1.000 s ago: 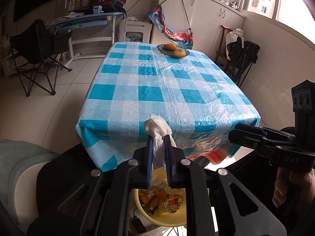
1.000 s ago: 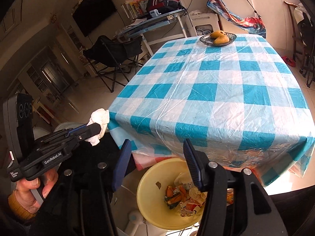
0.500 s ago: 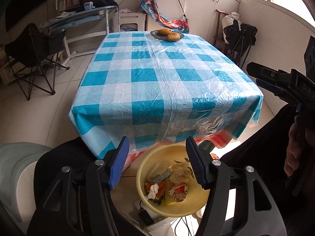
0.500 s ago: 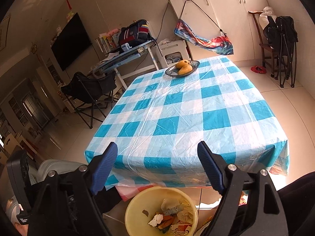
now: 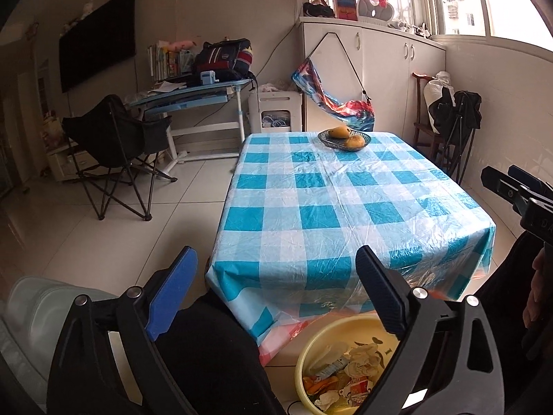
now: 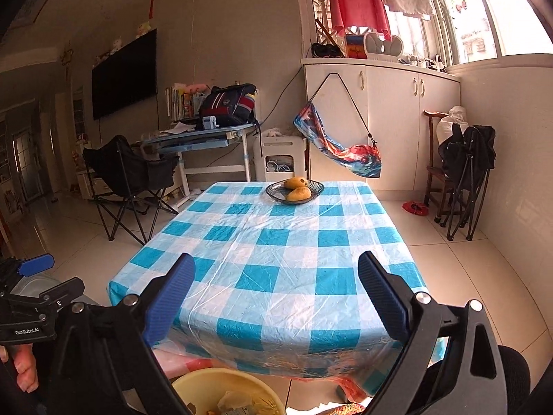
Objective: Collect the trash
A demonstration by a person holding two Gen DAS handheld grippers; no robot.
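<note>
A yellow basin (image 5: 306, 354) sits on the floor at the near end of the table, holding wrappers and crumpled tissue (image 5: 349, 368). My left gripper (image 5: 276, 266) hangs above and left of it, its jaws opening wide with nothing between them. My right gripper (image 6: 276, 263) points over the near edge of the blue-check table (image 6: 283, 266), its jaws also opening and empty. In the right wrist view only the basin's far rim (image 6: 193, 380) shows at the bottom. I see no loose trash on the tablecloth.
A dark bowl of mangoes (image 6: 294, 189) stands at the table's far end. A black folding chair (image 5: 117, 145) and a desk (image 5: 193, 93) stand to the left, and a folded chair (image 6: 466, 173) leans on the right wall. A dark-clothed leg (image 5: 207, 356) lies under my left gripper.
My left gripper let go of a white tissue wad, which now lies in the basin. Both grippers' jaws spread wide, and both rose and tilted up toward the table.
</note>
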